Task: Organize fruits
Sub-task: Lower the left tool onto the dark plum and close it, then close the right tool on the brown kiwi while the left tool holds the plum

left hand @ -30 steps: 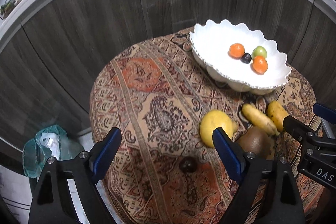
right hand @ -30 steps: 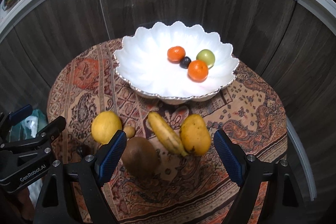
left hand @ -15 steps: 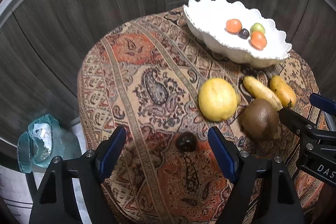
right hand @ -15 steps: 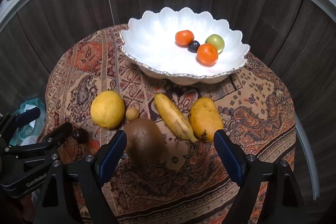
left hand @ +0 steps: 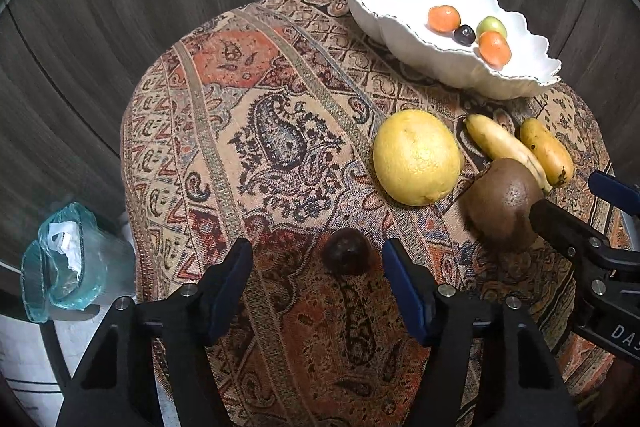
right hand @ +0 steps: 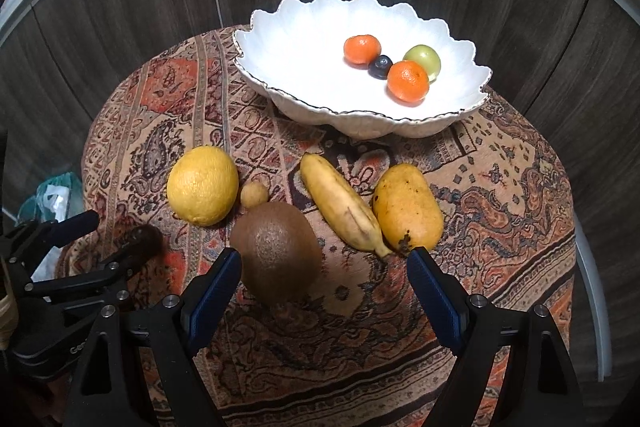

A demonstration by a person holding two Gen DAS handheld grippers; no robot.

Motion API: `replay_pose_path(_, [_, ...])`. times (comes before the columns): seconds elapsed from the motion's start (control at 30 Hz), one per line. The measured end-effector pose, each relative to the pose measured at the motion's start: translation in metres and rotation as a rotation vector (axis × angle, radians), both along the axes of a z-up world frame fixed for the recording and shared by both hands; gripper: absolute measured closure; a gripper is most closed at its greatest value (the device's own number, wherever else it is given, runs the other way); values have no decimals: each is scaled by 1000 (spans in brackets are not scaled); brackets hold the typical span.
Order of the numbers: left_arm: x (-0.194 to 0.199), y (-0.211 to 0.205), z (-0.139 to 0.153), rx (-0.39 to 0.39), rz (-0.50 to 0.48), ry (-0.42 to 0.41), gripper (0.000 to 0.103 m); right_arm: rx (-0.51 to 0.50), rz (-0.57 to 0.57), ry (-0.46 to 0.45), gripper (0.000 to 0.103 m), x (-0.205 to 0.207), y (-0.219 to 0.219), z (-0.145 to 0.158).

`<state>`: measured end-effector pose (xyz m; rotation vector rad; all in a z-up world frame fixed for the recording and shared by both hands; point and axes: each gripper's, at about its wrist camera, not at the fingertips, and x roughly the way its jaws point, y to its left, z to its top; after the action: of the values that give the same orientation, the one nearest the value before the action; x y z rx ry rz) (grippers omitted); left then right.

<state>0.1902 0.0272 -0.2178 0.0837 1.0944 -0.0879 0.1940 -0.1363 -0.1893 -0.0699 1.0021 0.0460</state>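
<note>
A small dark plum [left hand: 346, 257] lies on the patterned cloth between the blue pads of my left gripper [left hand: 316, 259]. Its jaws are closing and the pads stand clear of the fruit. The same plum [right hand: 141, 239] shows in the right wrist view behind the left gripper's fingers. My right gripper [right hand: 324, 263] is open over the brown kiwi [right hand: 276, 251], which sits just ahead of its left pad. Beyond lie a yellow citrus [right hand: 203, 185], a tiny yellow fruit [right hand: 254, 195], a banana [right hand: 344, 205] and a mango [right hand: 408, 207]. The white scalloped bowl [right hand: 304, 75] holds several small fruits.
The round table under the paisley cloth [left hand: 256, 115] drops off on all sides. Dark wood panels stand behind it. A teal bin with a plastic bag [left hand: 64, 259] sits on the floor at the lower left.
Both grippers have sunk toward the table. The left jaws have narrowed around the plum, which now sits between the pads. The right jaws kept their width.
</note>
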Motion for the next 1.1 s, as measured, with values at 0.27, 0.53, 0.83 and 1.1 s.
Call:
replay_pose_path(0.27, [3,2,-6,-20,2,15,46,4,4,12,18,2,1,-4])
replay_pose_path(0.53, [6,-1,-13,-35,1,36,51,24,1,29,18,6,0,-10])
replay_pose_path(0.83, [8,1,-16,-51,-2,33,67,49,33,57,18,12,10,-20])
replay_pose_path(1.1, [6,1,-15,-41,5,33,76,72,26,83,24,21,15,-29])
